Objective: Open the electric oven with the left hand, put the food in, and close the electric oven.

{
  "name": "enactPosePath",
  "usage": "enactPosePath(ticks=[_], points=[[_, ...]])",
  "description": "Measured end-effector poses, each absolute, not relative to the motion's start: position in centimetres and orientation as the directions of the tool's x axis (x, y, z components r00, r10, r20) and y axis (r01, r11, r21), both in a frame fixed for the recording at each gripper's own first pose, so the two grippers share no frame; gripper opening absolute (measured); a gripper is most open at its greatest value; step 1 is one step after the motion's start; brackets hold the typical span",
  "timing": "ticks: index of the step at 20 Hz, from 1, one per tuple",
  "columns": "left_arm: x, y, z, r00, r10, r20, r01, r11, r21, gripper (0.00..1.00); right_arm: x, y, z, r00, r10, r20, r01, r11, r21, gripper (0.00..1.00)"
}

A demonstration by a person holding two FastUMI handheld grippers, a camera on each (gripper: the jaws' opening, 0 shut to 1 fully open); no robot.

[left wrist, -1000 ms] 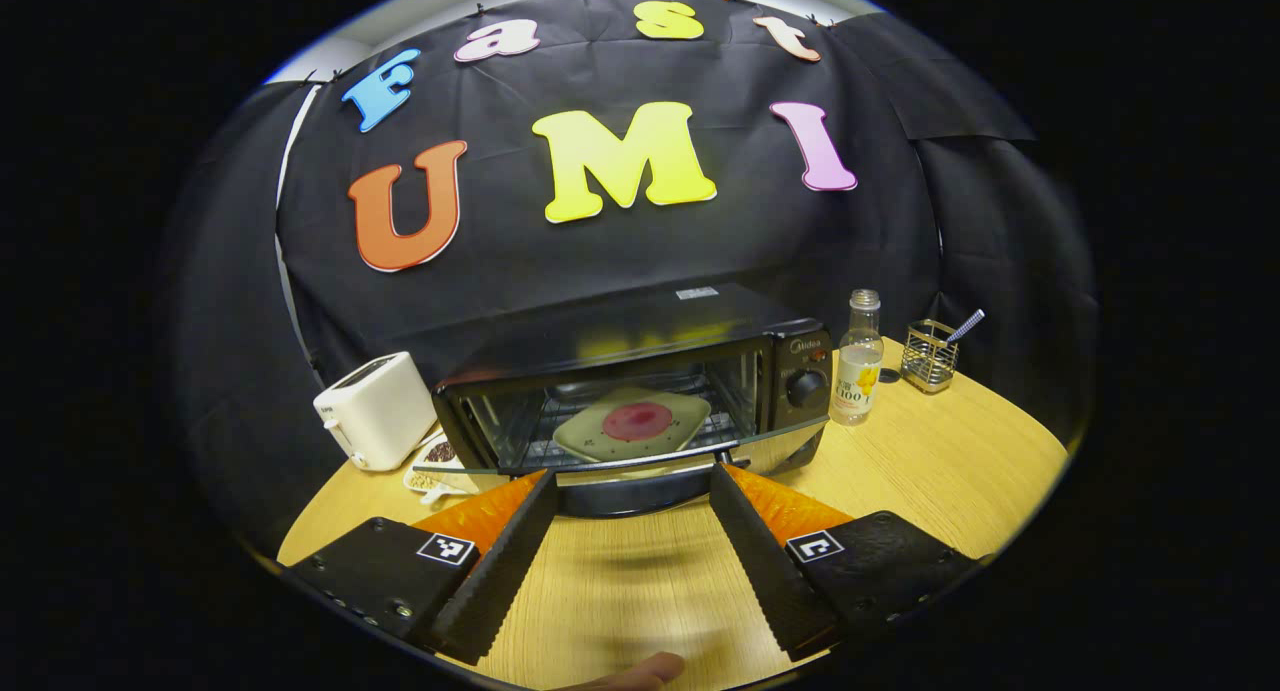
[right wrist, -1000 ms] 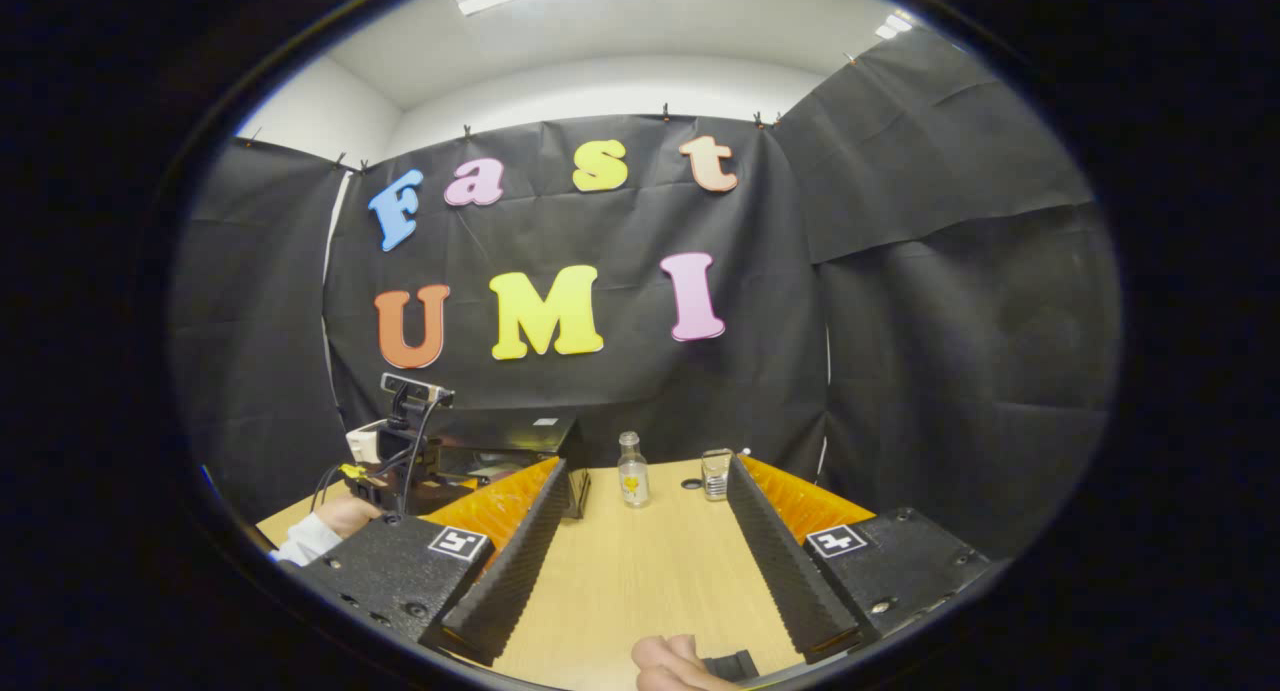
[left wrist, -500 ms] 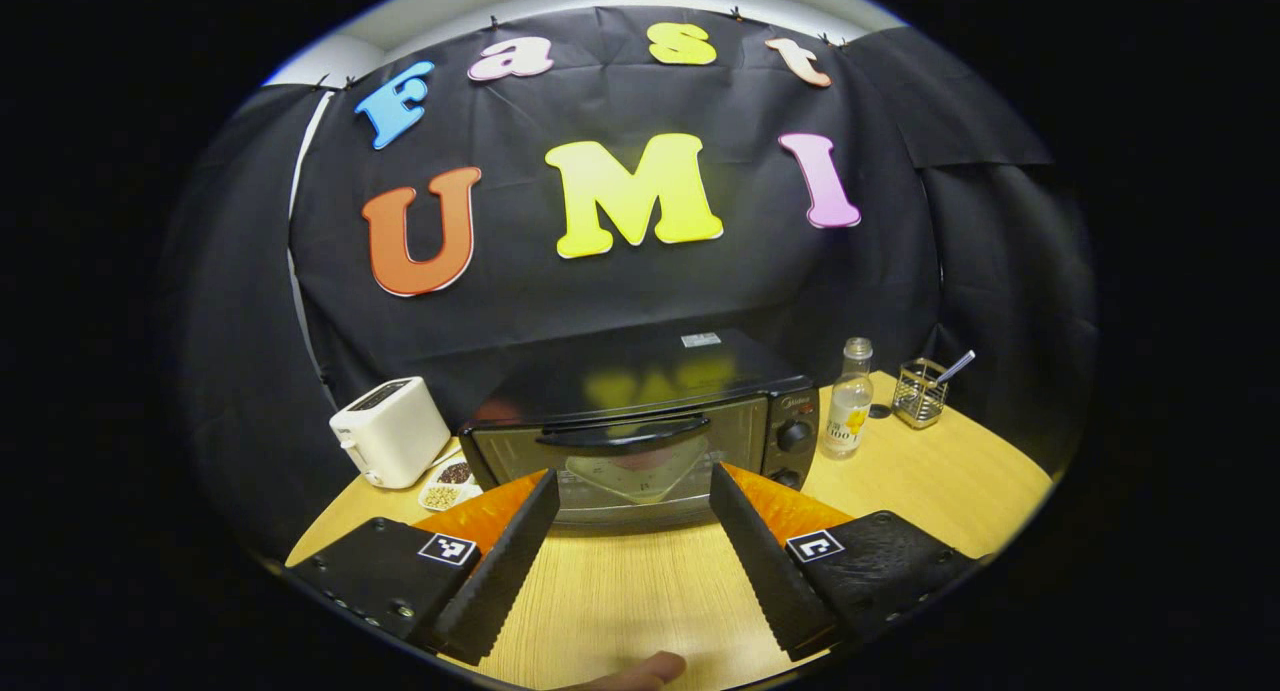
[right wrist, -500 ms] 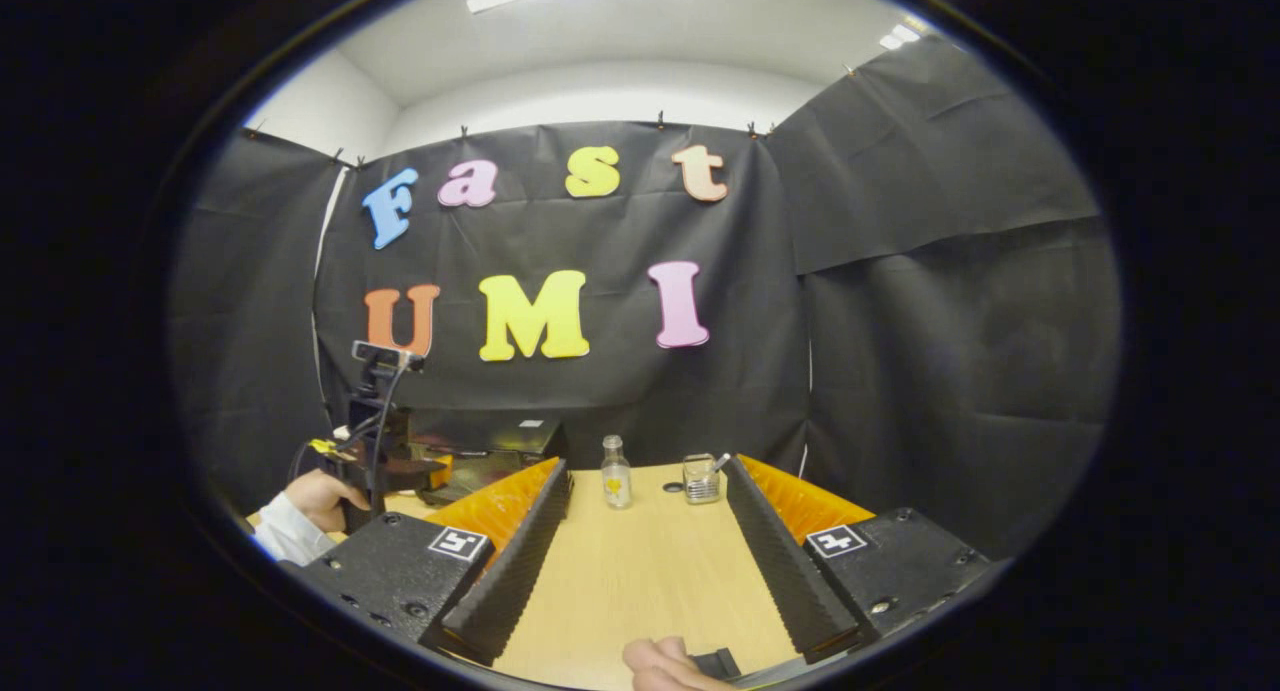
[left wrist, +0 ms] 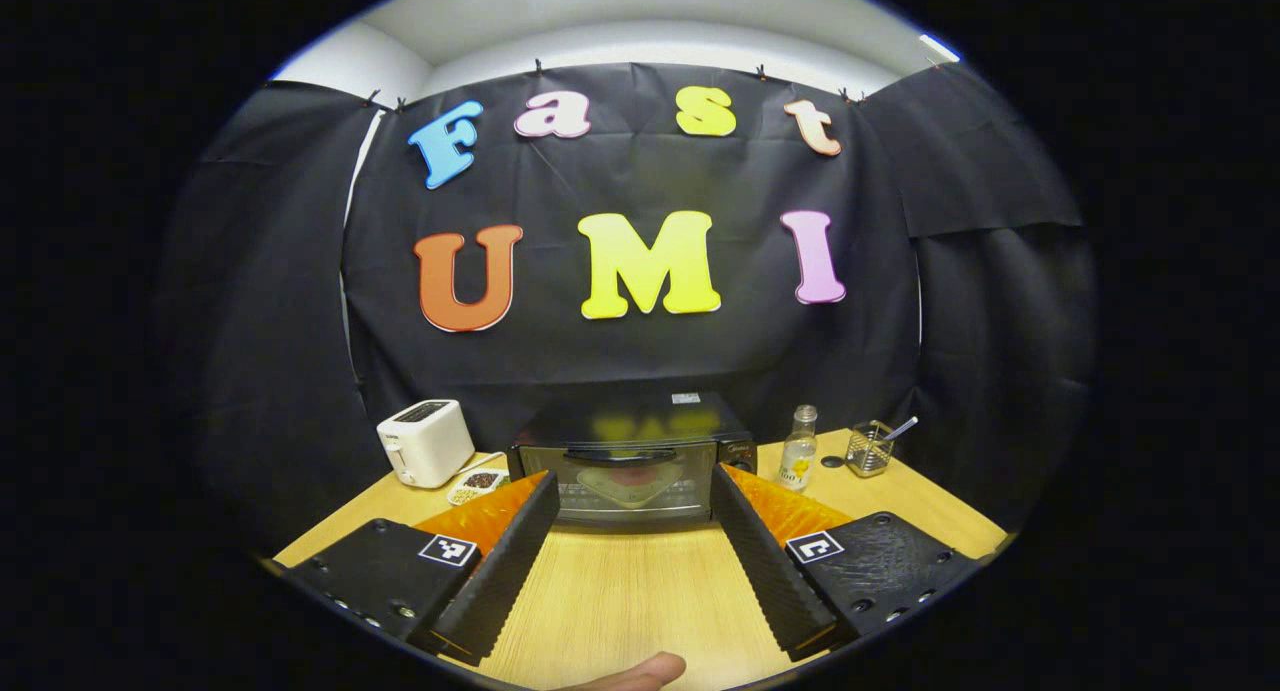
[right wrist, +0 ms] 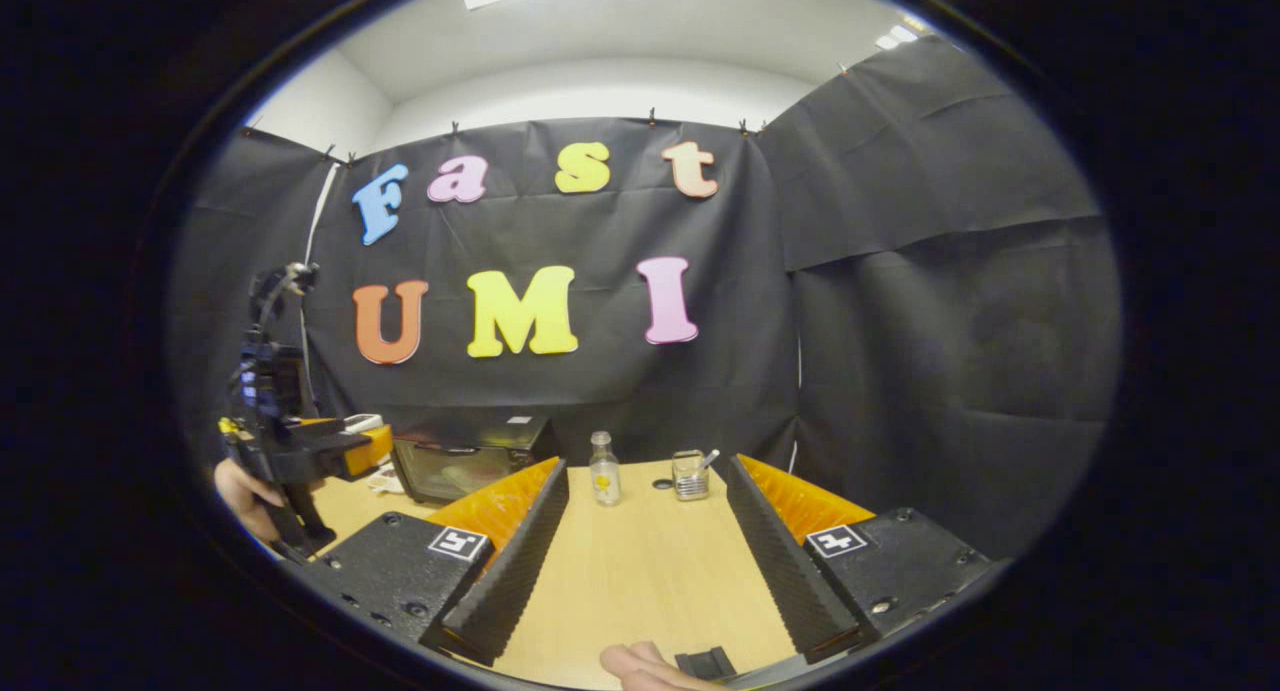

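Oven (left wrist: 628, 463) sits at the back of the wooden counter (left wrist: 620, 601), door closed, with a plate of food (left wrist: 625, 479) dimly visible behind the glass. In the left gripper view the left gripper (left wrist: 628, 556) is held low over the counter, level and pointed straight at the oven but well short of it — its fingers (left wrist: 500, 561) are spread wide, released, with bare counter between them. A fingertip of the holding hand (left wrist: 632, 671) peeks in at the bottom edge.

To the oven's left stands a white toaster (left wrist: 425, 441), and just in front of it a small dish of snacks (left wrist: 478, 485). To the oven's right are a clear bottle (left wrist: 797, 451), then a wire holder (left wrist: 868, 448) with a utensil standing in it, a small dark cap lying between them.

In the right gripper view the right gripper (right wrist: 640, 561) also hovers low over the counter, fingers parted and holding nothing, aimed towards the bottle (right wrist: 603, 469) and the holder (right wrist: 689, 474). The oven (right wrist: 462, 458) shows off to its left. Farther left — near the edge — the other gripper (right wrist: 300, 449) is seen from the side, raised above the counter, gripped from below by a hand (right wrist: 240, 491). Fingers of the hand (right wrist: 640, 666) holding the right gripper show at the bottom.
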State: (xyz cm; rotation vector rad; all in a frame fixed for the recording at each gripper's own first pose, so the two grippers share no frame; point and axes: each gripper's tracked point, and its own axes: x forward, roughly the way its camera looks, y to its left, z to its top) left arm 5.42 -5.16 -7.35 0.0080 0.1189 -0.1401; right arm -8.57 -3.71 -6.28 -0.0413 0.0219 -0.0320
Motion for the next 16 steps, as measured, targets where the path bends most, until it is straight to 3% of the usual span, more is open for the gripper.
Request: enactPosePath(ticks=[5,7,8,16], points=[[-0.7,-4.4,-4.1,0.994,-0.111,-0.004,0.111,0.993,0.036,0.96,-8.8,-3.5,-6.5,1.0,-0.019,-0.019,0.018,0.999,-0.032,0.96],[-2.9,-4.5,-4.1,0.995,-0.104,0.008,0.104,0.994,0.029,0.96,-8.4,-3.4,-7.0,1.0,-0.019,-0.025,0.018,0.999,-0.034,1.0],[-3.6,-4.4,-4.0,0.995,-0.101,0.014,0.1,0.994,0.033,0.96,-8.2,-3.3,-6.9,1.0,-0.019,-0.023,0.018,0.999,-0.034,0.96],[-6.9,-2.9,-2.5,0.993,-0.113,0.039,0.112,0.994,0.008,0.96,-9.1,-1.0,-6.3,0.999,0.033,-0.006,-0.033,0.992,-0.124,0.96]])
